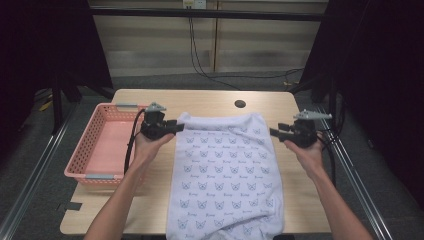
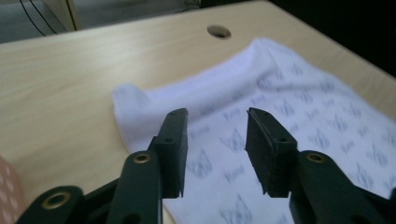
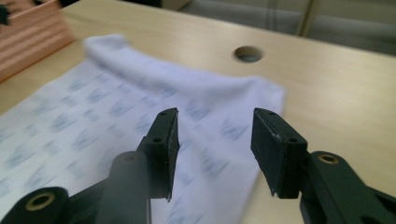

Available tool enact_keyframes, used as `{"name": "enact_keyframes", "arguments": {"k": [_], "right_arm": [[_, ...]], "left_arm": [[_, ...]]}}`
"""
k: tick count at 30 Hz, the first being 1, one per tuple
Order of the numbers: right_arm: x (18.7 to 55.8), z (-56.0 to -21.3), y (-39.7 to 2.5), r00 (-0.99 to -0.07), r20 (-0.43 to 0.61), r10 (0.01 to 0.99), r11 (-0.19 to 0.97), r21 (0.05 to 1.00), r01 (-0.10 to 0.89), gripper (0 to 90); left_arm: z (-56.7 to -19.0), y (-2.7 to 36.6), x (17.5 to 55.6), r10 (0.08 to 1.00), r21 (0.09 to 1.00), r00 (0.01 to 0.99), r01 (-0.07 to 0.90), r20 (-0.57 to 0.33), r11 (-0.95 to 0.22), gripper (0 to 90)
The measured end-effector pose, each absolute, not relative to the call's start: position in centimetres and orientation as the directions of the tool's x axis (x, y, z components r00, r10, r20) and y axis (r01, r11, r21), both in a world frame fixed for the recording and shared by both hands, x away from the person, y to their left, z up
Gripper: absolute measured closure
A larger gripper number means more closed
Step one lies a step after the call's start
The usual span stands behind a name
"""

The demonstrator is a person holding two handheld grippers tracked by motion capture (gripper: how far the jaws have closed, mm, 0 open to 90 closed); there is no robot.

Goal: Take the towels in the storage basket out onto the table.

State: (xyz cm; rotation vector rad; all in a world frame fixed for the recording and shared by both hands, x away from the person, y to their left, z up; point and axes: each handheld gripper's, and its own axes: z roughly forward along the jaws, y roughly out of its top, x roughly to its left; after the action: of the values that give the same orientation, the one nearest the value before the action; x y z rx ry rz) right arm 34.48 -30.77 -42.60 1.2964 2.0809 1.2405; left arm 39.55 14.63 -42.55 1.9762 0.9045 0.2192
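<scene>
Recording lab, black curtains (image 1: 45, 45), metal frame rails (image 1: 210, 14), trailing cables (image 1: 197, 55)

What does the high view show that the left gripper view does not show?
Only the high view has the whole pink basket, both hands, the right claw and the floor cables. Only the left gripper view has a close look between the open jaws of the left claw, above the cloth. Both have the white printed cloth, the wooden table and its round hole.
</scene>
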Motion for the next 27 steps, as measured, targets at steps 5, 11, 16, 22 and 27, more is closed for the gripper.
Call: {"name": "enact_keyframes", "arguments": {"k": [5,11,16,22,27], "right_arm": [[28.6,-44.9,-29.5,-0.571,0.12,0.812,0.25,0.813,0.526,48.6],[25.5,-47.4,-29.1,-0.608,0.127,0.784,0.324,0.751,0.575,46.7],[24.6,-48.9,-29.6,-0.603,0.152,0.783,0.333,0.717,0.613,45.1],[24.4,-49.9,-28.7,-0.627,0.044,0.778,0.433,0.685,0.586,53.1],[23.0,-49.5,-28.7,-0.644,0.013,0.765,0.473,0.667,0.576,81.1]], "left_arm": [[-43.6,14.5,33.0,0.618,0.775,0.767,0.493,-0.173,-0.395,58.3],[-45.1,12.3,29.3,0.554,0.751,0.805,0.496,-0.211,-0.436,57.4],[-48.0,11.9,28.1,0.549,0.678,0.815,0.51,-0.185,-0.529,57.7],[-49.2,12.3,27.0,0.553,0.653,0.829,0.465,-0.083,-0.598,61.0],[-49.2,12.0,26.0,0.504,0.655,0.859,0.432,-0.09,-0.62,83.8]]}}
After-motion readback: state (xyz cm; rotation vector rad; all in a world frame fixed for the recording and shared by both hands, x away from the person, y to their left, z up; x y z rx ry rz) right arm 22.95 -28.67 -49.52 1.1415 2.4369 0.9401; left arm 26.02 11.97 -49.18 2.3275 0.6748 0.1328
